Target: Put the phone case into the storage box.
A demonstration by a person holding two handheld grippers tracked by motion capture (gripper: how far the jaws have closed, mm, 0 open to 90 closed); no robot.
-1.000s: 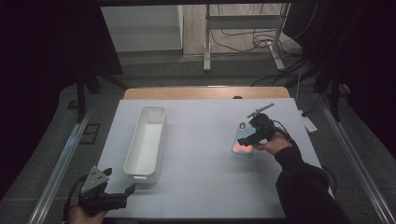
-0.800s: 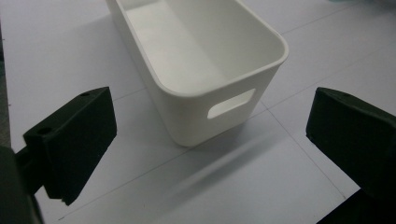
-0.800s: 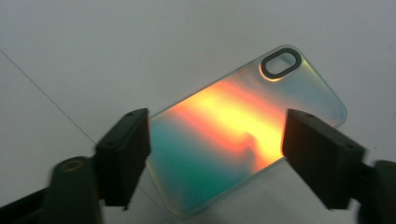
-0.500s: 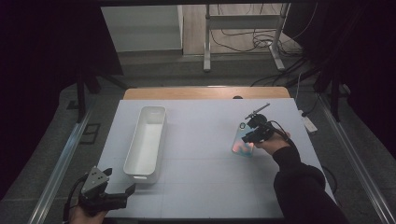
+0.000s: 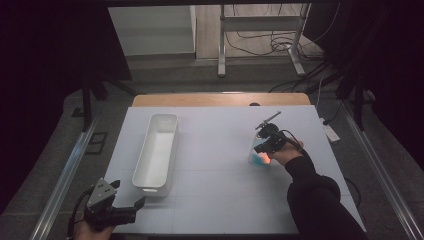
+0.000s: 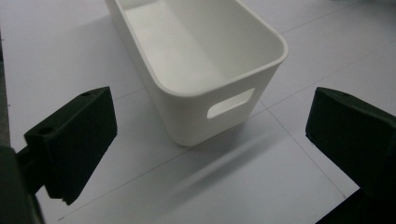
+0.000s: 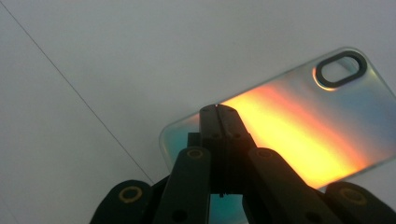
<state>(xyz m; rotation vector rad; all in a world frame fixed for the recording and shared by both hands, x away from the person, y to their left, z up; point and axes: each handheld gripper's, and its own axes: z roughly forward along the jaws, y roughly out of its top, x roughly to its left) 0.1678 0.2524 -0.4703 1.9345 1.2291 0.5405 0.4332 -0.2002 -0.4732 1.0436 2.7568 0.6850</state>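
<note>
An iridescent clear phone case (image 7: pixel 299 140) with an oval camera hole lies on the white table at the right (image 5: pixel 259 159), glowing orange and teal. My right gripper (image 7: pixel 218 108) reaches down on the case's long edge (image 5: pixel 263 148). Its jaws have just been closing and now meet on that edge, shut on the case. My left gripper (image 5: pixel 129 195) rests at the table's near left corner, its jaws wide open (image 6: pixel 210 140) with nothing between them. They face the near end of a long white bin (image 6: pixel 224 116), which is empty.
The white bin (image 5: pixel 172 142) lies lengthwise on the left half of the white table (image 5: pixel 215 150). Beyond the table's far wooden edge are metal stand legs and cables on the floor (image 5: pixel 250 45). A white power strip (image 5: pixel 330 132) lies off the right edge.
The right gripper's jaws have closed onto the phone case's edge; the hand shifted only slightly. The left gripper has stayed where it was.
</note>
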